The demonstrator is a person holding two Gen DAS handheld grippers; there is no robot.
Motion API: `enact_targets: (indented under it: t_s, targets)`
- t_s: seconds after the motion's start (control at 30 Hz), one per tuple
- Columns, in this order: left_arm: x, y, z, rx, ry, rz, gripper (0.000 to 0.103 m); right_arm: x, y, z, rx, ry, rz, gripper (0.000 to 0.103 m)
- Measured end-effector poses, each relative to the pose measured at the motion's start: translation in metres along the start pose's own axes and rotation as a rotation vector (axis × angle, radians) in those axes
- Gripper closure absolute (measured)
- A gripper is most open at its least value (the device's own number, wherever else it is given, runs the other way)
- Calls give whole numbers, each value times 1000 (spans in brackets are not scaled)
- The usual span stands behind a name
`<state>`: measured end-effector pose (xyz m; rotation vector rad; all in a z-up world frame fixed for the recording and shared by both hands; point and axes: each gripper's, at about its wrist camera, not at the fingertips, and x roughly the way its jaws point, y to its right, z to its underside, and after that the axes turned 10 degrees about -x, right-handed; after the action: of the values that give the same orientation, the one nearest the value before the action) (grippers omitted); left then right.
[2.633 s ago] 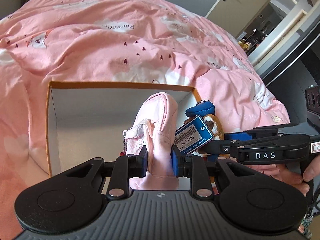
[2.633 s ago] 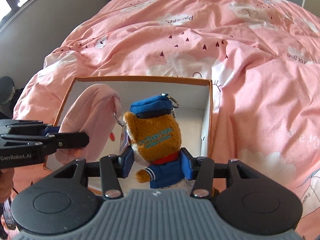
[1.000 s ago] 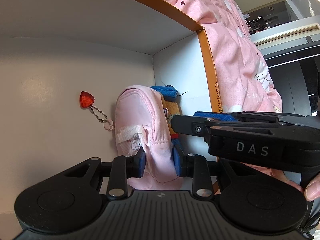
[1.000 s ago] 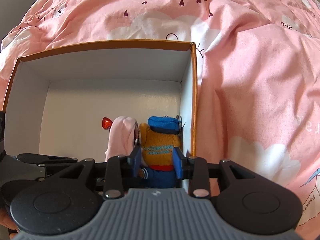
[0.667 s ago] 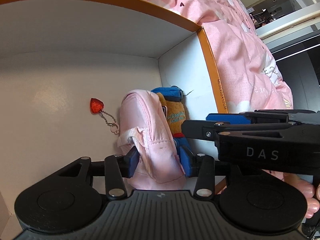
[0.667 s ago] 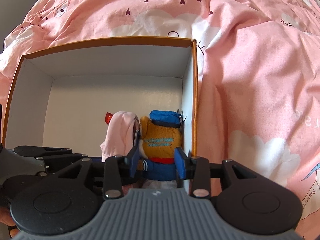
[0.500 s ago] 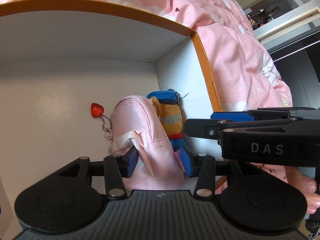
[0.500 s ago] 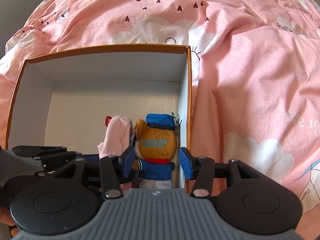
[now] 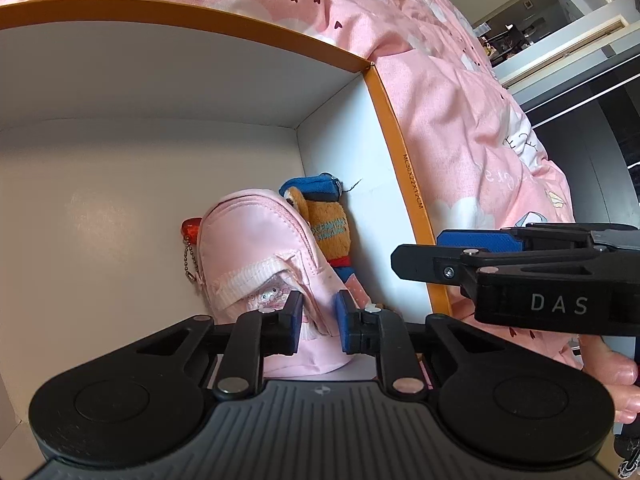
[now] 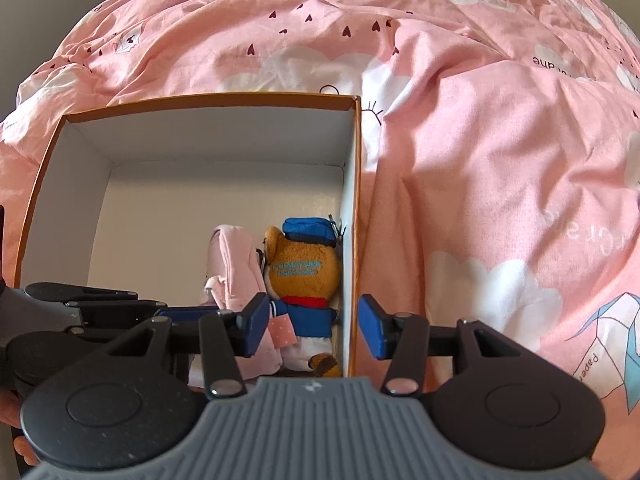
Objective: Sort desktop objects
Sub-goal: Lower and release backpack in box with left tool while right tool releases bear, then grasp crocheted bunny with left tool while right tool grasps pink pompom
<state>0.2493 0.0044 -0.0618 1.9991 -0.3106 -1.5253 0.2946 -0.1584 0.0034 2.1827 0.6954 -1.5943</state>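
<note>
A pink zip pouch with a red heart charm lies in the right near corner of a white box with an orange rim. A bear plush in a blue cap is wedged between the pouch and the box wall. My left gripper hovers just over the pouch with its jaws drawn narrow. Pink fabric shows in the gap, and no pinch is visible. In the right wrist view the bear and pouch lie below my right gripper. That gripper is open and astride the box wall, touching neither.
The box rests on a rumpled pink duvet with hearts and clouds that surrounds it on all sides. The left half of the box floor is bare. A person's fingers hold the right gripper's handle. A doorway and dark furniture lie beyond the bed.
The left jaws let go of the pouch, opened, then closed narrow above it. The right jaws released the bear, spread wider and rose a little. Both items stay in the box corner.
</note>
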Motion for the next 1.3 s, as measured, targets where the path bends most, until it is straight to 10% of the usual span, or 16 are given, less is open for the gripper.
enact_targets:
  t_s: [0.57,0.8,1.07,1.3]
  targets:
    - [-73,17,25,159,124,-44,78,-39,0,38,-27,165,-76,51]
    - [-121,21,63,283,204,-46,77,-51,-19,79,-87,262,-170,32]
    - [-126,6,97,390,224,-263,77,-34,-62,121,-233,251,-234,32]
    - [-133,-14,117,434,185,-304,77,-16,-82,134,-305,204,-197,32]
